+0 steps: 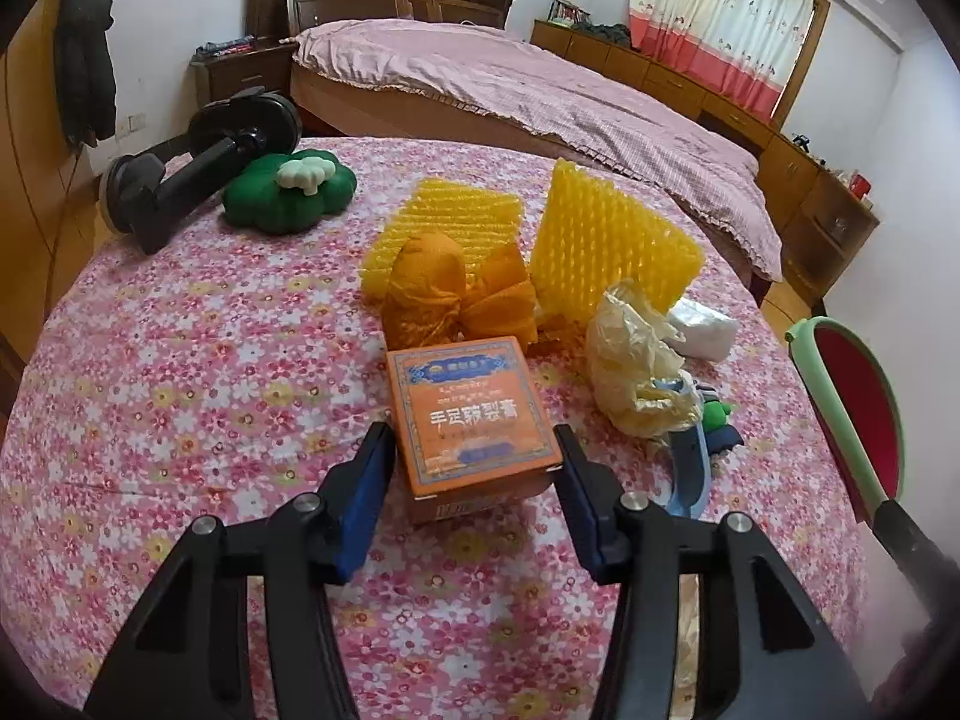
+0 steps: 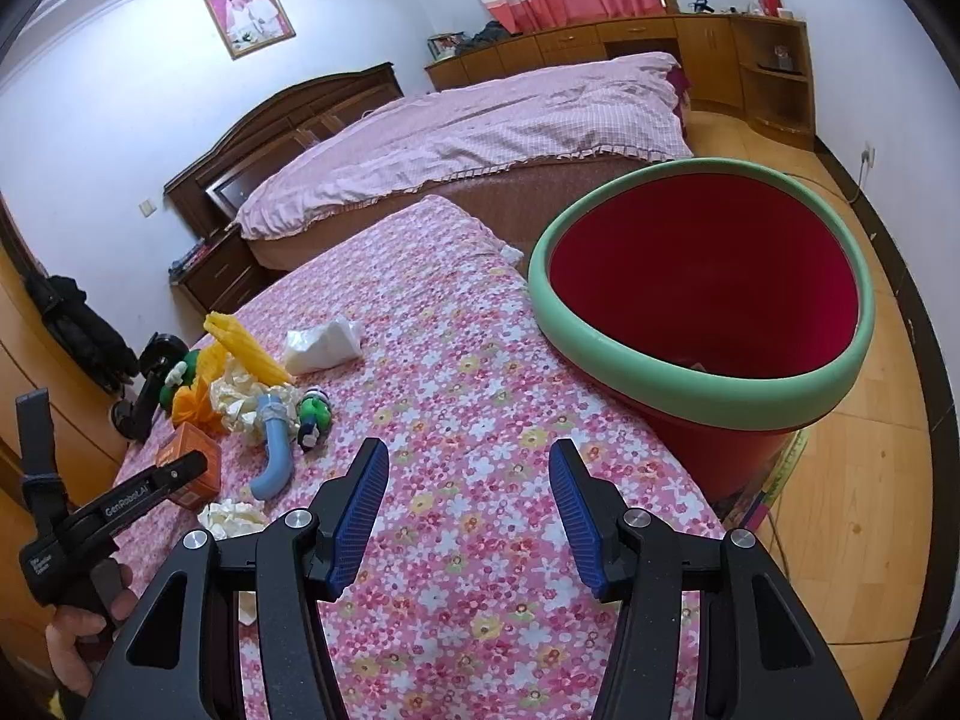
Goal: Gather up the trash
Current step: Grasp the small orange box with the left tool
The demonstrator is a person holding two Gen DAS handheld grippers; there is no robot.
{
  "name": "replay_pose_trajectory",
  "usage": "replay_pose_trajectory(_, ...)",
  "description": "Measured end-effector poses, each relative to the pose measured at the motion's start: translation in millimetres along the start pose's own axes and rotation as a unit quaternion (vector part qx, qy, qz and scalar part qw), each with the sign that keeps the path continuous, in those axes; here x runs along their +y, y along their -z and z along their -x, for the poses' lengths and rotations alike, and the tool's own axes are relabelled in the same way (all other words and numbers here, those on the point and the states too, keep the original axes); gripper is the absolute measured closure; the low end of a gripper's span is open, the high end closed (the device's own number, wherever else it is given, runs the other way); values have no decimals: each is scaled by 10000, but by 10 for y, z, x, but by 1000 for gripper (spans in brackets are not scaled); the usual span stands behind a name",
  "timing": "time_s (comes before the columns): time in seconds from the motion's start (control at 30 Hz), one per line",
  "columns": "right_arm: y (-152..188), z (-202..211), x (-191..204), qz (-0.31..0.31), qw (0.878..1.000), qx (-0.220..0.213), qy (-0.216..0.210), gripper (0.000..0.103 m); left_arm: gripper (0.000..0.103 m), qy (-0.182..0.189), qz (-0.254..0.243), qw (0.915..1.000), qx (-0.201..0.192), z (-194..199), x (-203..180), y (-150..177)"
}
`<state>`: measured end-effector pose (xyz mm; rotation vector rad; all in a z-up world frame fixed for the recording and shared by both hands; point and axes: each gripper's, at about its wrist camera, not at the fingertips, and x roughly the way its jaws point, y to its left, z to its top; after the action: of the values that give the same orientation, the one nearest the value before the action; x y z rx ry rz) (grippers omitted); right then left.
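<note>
Far left on the floral tablecloth: a black suction mount, touching a green plush cushion with a small white piece on top. Center back: two yellow foam nets, one lying flat, one standing upright. Crumpled orange wrapping sits just in front of them. Just in front of that, an orange carton with printed text. Left gripper is spread wide, blue pads flanking the near end of the carton on both sides; small gaps show either side, so no squeeze on it, not lifted. Right of the carton: a crumpled yellowish plastic bag, a white wad behind it, a light blue curved tube and a small green toy next to the bag. Another pale crumpled scrap lies near the table's front edge, close to the left tool. Right gripper hangs over bare tablecloth, jaws wide apart, holding nothing. Far right, past the table edge: a red bin with a green rim, mouth tilted toward the table; something pale at the bottom, can't tell what. Bed behind the table.
</note>
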<state>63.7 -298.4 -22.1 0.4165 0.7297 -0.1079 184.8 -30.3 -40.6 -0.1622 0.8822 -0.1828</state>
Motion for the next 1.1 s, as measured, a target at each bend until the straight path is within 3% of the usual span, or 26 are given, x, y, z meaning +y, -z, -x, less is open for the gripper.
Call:
replay_pose_trajectory(0.43, 110, 85, 223, 197, 9990, 66, -392, 46, 52, 138, 89, 9990, -411, 500, 137, 193)
replay_pose_trajectory(0.8, 307, 100, 606, 562, 9945, 284, -843, 46, 52, -35, 184, 9977, -658, 882, 335, 488)
replay_pose_trajectory(0.97, 369, 15, 795, 690, 9914, 410, -1034, 37, 52, -85, 327, 9965, -764, 1014, 429, 575)
replay_pose_trajectory(1.1, 430, -125, 928, 819, 9908, 515, -944, 37, 52, -63, 382, 9957, -838, 1095, 468, 613)
